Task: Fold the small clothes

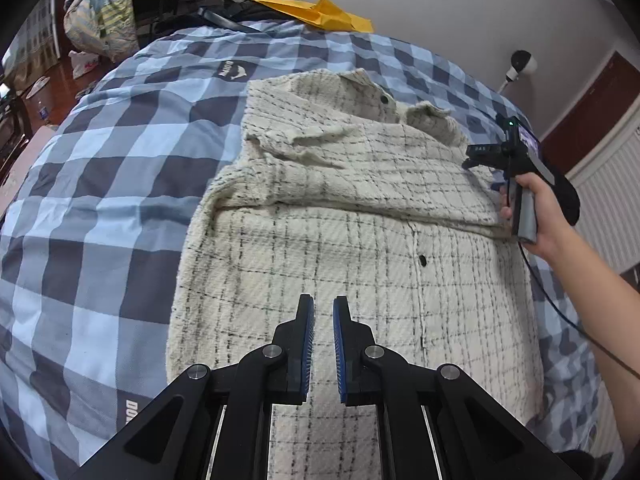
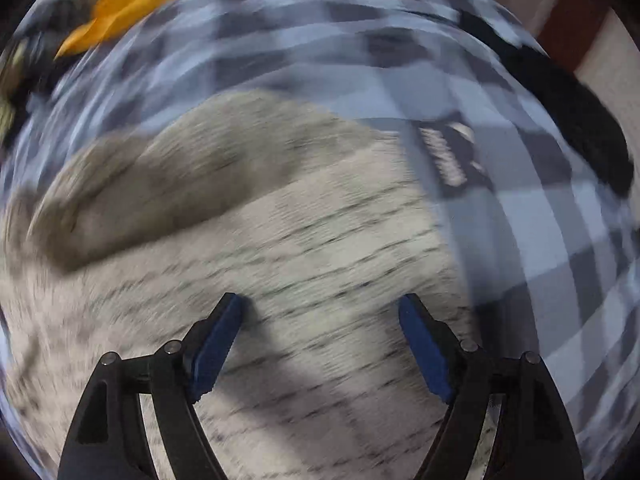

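A cream tweed jacket (image 1: pixel 340 240) with thin black check lines lies flat on the blue checked bed cover (image 1: pixel 100 200), collar at the far end. One sleeve is folded across its upper half. My left gripper (image 1: pixel 323 300) hovers above the jacket's near hem, its blue pads almost together with nothing between them. My right gripper (image 1: pixel 476 156), held by a hand (image 1: pixel 548 216), is over the jacket's right edge near the shoulder. In the blurred right wrist view the right gripper (image 2: pixel 322 300) stands open above the jacket (image 2: pixel 280 240), with no cloth between its fingers.
A yellow cloth (image 1: pixel 320 12) lies at the bed's far end, and a pile of clothes (image 1: pixel 104 12) is heaped at the far left. A white camera (image 1: pixel 522 64) and a radiator (image 1: pixel 616 184) stand by the right wall. A black item (image 2: pixel 580 120) lies on the cover (image 2: pixel 540 220).
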A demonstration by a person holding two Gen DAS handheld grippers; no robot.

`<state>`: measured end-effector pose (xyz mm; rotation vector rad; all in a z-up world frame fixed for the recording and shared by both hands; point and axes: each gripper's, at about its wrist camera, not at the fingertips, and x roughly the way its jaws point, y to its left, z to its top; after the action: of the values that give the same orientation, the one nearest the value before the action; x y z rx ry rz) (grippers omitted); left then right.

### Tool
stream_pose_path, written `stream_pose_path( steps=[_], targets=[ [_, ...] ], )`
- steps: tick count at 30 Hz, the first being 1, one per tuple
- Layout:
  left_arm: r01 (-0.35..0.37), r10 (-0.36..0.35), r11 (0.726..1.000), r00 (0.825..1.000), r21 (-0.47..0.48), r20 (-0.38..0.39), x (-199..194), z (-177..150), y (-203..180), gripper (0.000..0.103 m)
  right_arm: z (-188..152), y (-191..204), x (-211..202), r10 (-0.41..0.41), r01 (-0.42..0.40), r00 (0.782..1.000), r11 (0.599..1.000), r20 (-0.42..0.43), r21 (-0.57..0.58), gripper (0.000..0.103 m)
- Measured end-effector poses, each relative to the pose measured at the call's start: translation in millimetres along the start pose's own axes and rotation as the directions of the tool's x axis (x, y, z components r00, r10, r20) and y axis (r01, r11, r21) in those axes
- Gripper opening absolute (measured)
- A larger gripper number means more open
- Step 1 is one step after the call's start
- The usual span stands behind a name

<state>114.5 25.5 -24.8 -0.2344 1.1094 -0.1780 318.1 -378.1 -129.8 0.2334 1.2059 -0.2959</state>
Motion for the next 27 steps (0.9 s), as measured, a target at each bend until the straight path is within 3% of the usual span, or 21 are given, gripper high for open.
stream_pose_path(
  steps=[3,6,8,9,11,12,13,14,17,18,20,23,27],
  targets=[
    [0.000,0.000,1.000,1.000,0.012,-0.001,1,-1,-4,0.008,3,-12,-1,0.034,-0.033,0.999,0.998,-0.024,0.055,0.078],
    [-0.003,0.002,1.000,1.000,0.014,0.004,-1,-1,-5,0.008,1,-6,-44,0.024,-0.037,0.988,0.996,0.154,0.078,0.078],
    [-0.008,0.008,1.000,1.000,0.012,0.003,0,0,-4,0.008,-4,8,-64,0.106,-0.121,0.971,0.991,0.215,0.057,0.078],
    [-0.012,0.012,1.000,1.000,0.008,0.004,0,0,-2,0.008,-5,18,-66,0.159,-0.170,0.966,0.985,0.206,0.038,0.078],
    [-0.018,0.018,1.000,1.000,-0.001,0.005,0,1,1,0.008,-7,48,-43,0.237,-0.237,0.971,0.972,0.044,0.001,0.087],
    [-0.018,0.019,1.000,1.000,-0.003,0.006,0,1,4,0.008,-8,59,-23,0.212,-0.214,0.974,0.977,-0.082,-0.009,0.087],
    [-0.019,0.019,1.000,1.000,-0.002,0.007,0,2,6,0.008,-14,70,-3,0.186,-0.197,0.961,0.980,-0.203,-0.034,0.087],
    [-0.024,0.024,1.000,1.000,-0.003,0.007,-1,2,8,0.008,-24,79,11,0.139,-0.164,0.953,0.984,-0.268,-0.073,0.087],
    [-0.111,0.111,0.994,0.993,-0.006,0.028,-8,2,18,0.008,-41,79,-13,0.095,-0.111,0.986,0.987,-0.134,-0.116,0.087],
    [-0.183,0.182,0.983,0.982,0.000,0.056,-14,1,20,0.008,-48,74,-28,0.109,-0.118,0.990,0.987,-0.091,-0.109,0.087],
    [-0.251,0.249,0.968,0.963,0.015,0.101,-25,0,21,0.008,-66,60,-65,0.193,-0.193,0.981,0.976,-0.013,-0.098,0.087],
    [-0.240,0.232,0.970,0.963,0.039,0.136,-36,0,19,0.008,-107,31,-129,0.288,-0.284,0.956,0.956,0.050,-0.073,0.087],
    [-0.170,0.141,0.976,0.969,0.134,0.201,-50,-11,7,0.009,-152,1,-196,0.296,-0.288,0.944,0.955,0.146,-0.069,0.087]
  ],
)
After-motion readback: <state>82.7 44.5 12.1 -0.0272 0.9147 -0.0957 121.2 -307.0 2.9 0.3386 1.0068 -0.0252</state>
